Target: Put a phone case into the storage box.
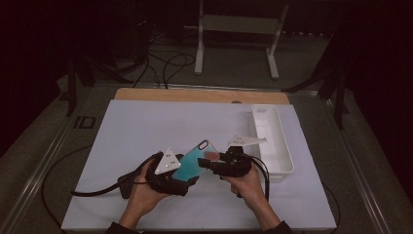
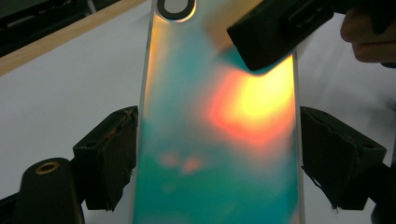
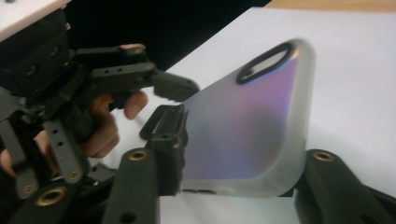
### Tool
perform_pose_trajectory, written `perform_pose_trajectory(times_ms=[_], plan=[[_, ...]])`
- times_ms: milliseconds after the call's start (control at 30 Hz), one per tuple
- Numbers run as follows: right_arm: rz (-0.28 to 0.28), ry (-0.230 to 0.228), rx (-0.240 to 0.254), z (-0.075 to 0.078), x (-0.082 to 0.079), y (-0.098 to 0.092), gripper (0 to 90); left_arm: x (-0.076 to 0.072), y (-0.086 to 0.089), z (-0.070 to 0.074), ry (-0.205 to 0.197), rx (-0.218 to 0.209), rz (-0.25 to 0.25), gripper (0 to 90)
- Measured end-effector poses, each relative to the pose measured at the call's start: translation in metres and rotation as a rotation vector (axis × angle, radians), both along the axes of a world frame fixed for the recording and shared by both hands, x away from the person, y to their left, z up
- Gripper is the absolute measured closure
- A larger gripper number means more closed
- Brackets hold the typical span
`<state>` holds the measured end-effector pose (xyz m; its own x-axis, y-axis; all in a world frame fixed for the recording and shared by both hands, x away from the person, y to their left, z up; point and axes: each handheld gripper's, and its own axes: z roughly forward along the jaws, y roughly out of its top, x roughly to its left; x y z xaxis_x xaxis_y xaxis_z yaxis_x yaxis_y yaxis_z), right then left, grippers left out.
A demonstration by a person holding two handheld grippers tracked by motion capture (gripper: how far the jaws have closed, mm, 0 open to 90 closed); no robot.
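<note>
Near the counter's front edge, both grippers hold one iridescent phone case (image 1: 197,160) above the white sheet (image 1: 146,131); the left gripper (image 2: 217,158) has its fingers (image 2: 109,156) clamped on the case's long sides; the right gripper (image 3: 233,154) has its fingers (image 3: 168,144) closed on the case's camera-hole end; a white tray (image 1: 280,156) sits toward the right edge.

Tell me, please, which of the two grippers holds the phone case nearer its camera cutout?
The right gripper: its fingers reach the phone case close to the camera cutout, while the left gripper clamps both long edges farther down.
</note>
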<state>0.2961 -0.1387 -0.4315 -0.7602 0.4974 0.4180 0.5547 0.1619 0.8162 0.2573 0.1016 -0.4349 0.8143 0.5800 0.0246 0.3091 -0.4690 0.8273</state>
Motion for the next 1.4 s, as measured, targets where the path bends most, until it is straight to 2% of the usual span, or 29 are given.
perform_pose_trajectory(times_ms=[100,133,167,200,400,433,800,1033,1200,1267,1300,1400], plan=[[0.024,0.019,0.018,0.0,0.0,0.001,64.8,0.0,0.0,0.0,0.0,0.004,-0.001,16.7],[0.024,0.019,0.018,0.0,0.0,0.001,64.8,0.0,0.0,-0.001,0.0,0.006,-0.001,16.7],[0.039,0.037,0.038,0.0,0.0,0.002,70.8,0.0,-0.001,-0.001,-0.001,0.006,-0.001,16.7],[0.044,0.041,0.046,0.0,0.0,0.002,72.3,0.0,-0.001,-0.001,-0.001,0.006,0.0,16.7],[0.056,0.034,0.057,0.001,-0.002,0.004,77.3,0.001,-0.002,-0.002,0.001,0.011,0.006,16.7],[0.053,0.026,0.048,0.001,-0.004,0.006,79.2,0.001,-0.003,-0.003,-0.003,0.024,0.011,16.7],[0.038,0.002,0.058,0.002,-0.007,0.011,81.2,0.002,-0.003,-0.005,-0.004,0.028,0.023,16.3],[0.034,-0.041,0.06,0.007,-0.009,0.006,81.8,0.004,0.002,-0.003,0.009,-0.002,0.011,14.4],[0.051,-0.06,0.077,0.01,-0.011,0.002,81.8,0.007,0.002,-0.006,0.061,-0.032,-0.041,8.9],[0.059,-0.067,0.081,0.01,-0.011,0.001,81.8,0.007,0.002,-0.006,0.061,-0.032,-0.041,8.5],[0.059,-0.067,0.081,0.01,-0.011,0.001,81.8,0.009,0.003,-0.009,0.08,-0.049,-0.061,8.5],[0.087,-0.078,0.105,0.012,-0.012,0.001,81.8,0.009,0.002,-0.01,0.091,-0.049,-0.07,8.8]])
